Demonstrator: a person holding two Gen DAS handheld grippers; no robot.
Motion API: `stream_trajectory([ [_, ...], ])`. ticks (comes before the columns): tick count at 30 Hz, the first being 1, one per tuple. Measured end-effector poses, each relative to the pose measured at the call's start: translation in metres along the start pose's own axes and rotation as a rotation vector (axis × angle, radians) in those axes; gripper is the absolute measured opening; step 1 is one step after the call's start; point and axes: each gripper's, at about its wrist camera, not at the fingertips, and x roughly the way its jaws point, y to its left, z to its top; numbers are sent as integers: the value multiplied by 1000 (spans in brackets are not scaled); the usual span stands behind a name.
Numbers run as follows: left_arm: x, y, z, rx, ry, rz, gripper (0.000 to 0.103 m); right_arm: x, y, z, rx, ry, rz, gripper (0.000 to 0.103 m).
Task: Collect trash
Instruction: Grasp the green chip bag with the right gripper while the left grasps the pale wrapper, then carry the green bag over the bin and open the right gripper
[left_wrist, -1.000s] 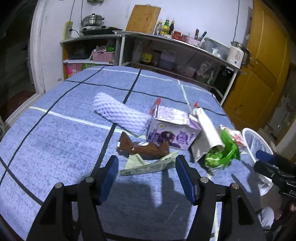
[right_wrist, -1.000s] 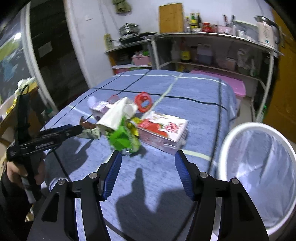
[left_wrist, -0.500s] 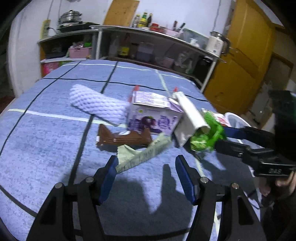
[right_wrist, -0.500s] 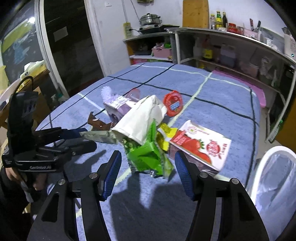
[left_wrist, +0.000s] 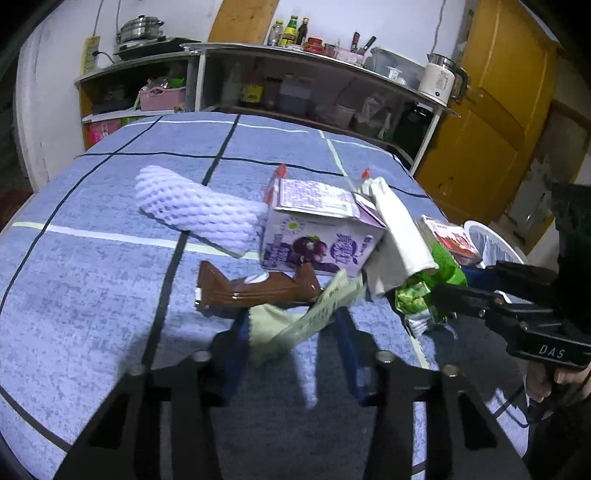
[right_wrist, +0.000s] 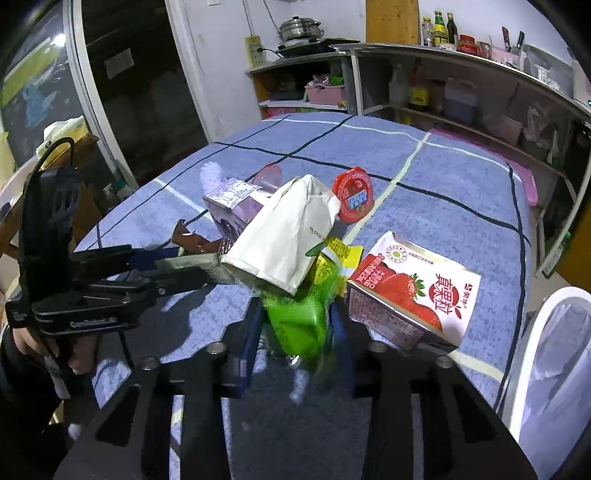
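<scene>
A blue checked tablecloth (left_wrist: 92, 266) covers a table strewn with trash; two hand-held tongs reach into the pile from opposite sides. The left gripper (left_wrist: 291, 332) has its blue fingers either side of a pale green wrapper (left_wrist: 295, 325), close on it but blurred, so whether they have yet clamped cannot be told. The right gripper (right_wrist: 295, 332) likewise brackets a bright green snack bag (right_wrist: 299, 317), its fingers near the bag's sides, the bite again unclear through blur.

Just beyond the pale wrapper lies a brown chocolate wrapper (left_wrist: 255, 288), then a purple milk carton (left_wrist: 317, 236) with a white foam fruit net (left_wrist: 195, 210) at its left. A white paper bag (right_wrist: 284, 236) rests on the green bag and leans on the carton; a yellow wrapper (right_wrist: 340, 254) and a strawberry milk carton (right_wrist: 413, 291) sit beside it, a red jelly cup lid (right_wrist: 352, 199) behind. The white trash bin (right_wrist: 550, 365), lined with a clear bag, stands off the table's edge at the right gripper's side.

To do this well, I judge each gripper should close firmly on the thin film near its middle, then lift straight up; the green bag is pinned under the paper bag, so a slow pull should keep that from being dragged off the table.
</scene>
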Motion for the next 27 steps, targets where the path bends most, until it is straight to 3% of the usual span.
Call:
stream_trajectory([
  [6,-4,-10,-8,1,2,-1,27,-10,-1,-6,29,-12,-5,29],
  [22,-39,-35,-28,-41,-35,-31,23,-62,-7,-44,126,-68,-25,28],
  [27,-47,-50,-30,-25,-47,-50,16,-81,-10,-53,151,-94,-40,27],
])
